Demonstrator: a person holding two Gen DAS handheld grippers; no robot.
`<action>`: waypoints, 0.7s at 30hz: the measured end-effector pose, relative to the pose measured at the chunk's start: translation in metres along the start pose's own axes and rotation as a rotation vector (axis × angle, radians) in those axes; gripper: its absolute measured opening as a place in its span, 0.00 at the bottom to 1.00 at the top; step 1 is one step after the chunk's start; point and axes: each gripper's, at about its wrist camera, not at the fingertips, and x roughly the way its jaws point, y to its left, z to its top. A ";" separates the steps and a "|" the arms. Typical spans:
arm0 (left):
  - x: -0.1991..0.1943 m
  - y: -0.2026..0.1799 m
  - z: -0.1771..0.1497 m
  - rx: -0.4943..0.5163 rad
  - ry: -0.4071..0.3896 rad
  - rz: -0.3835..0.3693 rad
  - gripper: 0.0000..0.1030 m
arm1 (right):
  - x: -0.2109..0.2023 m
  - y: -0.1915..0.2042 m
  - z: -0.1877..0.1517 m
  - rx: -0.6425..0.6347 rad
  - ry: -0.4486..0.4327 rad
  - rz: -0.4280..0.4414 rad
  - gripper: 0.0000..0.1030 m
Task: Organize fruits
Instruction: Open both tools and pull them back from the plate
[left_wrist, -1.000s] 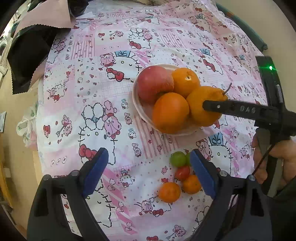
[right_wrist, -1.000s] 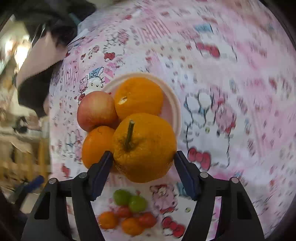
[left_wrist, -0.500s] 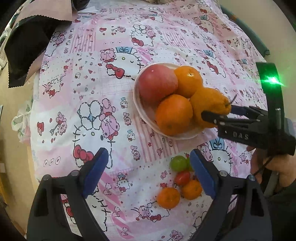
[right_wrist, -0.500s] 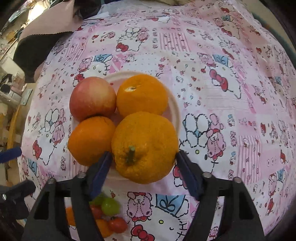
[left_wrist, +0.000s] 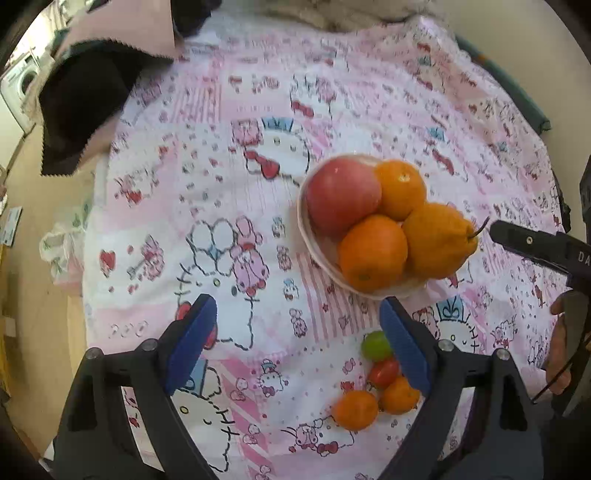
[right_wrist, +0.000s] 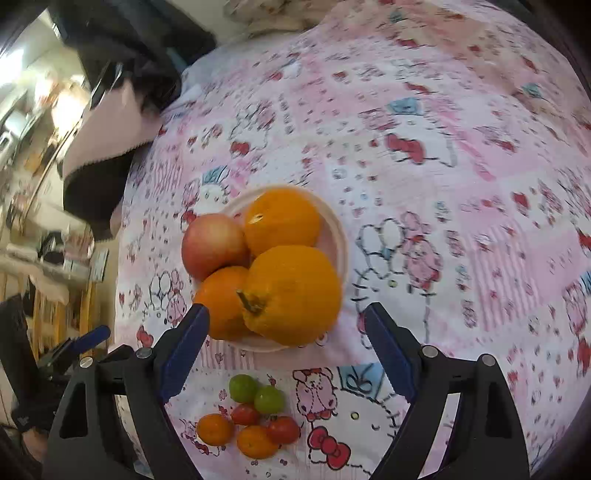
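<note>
A white bowl (left_wrist: 306, 236) (right_wrist: 338, 236) on the pink cartoon cloth holds a red apple (left_wrist: 341, 197) (right_wrist: 212, 245), two oranges (left_wrist: 400, 188) (left_wrist: 373, 253) and a large bumpy stemmed orange (left_wrist: 437, 242) (right_wrist: 293, 293) resting at its rim. Several small tomatoes and kumquats, green (left_wrist: 375, 345) (right_wrist: 243, 387), red and orange (left_wrist: 354, 410) (right_wrist: 214, 428), lie in a cluster on the cloth in front of the bowl. My left gripper (left_wrist: 297, 341) is open and empty above the cloth. My right gripper (right_wrist: 286, 349) is open, just behind the large orange, apart from it.
A black and pink cloth (left_wrist: 85, 107) (right_wrist: 107, 129) lies at the table's far left corner. The right gripper's finger (left_wrist: 535, 245) shows at the right of the left wrist view. The table edge and the floor (left_wrist: 33, 229) lie to the left.
My right gripper opened, let go of the large bumpy orange in the bowl and drew back from it. My left gripper shifted left a little.
</note>
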 end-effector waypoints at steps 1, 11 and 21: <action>-0.005 -0.001 -0.001 0.010 -0.018 0.013 0.85 | -0.003 -0.001 -0.002 0.010 -0.001 -0.001 0.86; -0.039 -0.013 -0.024 0.044 -0.104 0.052 0.85 | -0.044 0.015 -0.058 -0.074 -0.080 -0.088 0.86; -0.042 -0.032 -0.054 0.076 -0.099 0.027 0.85 | -0.053 0.033 -0.095 -0.144 -0.112 -0.102 0.86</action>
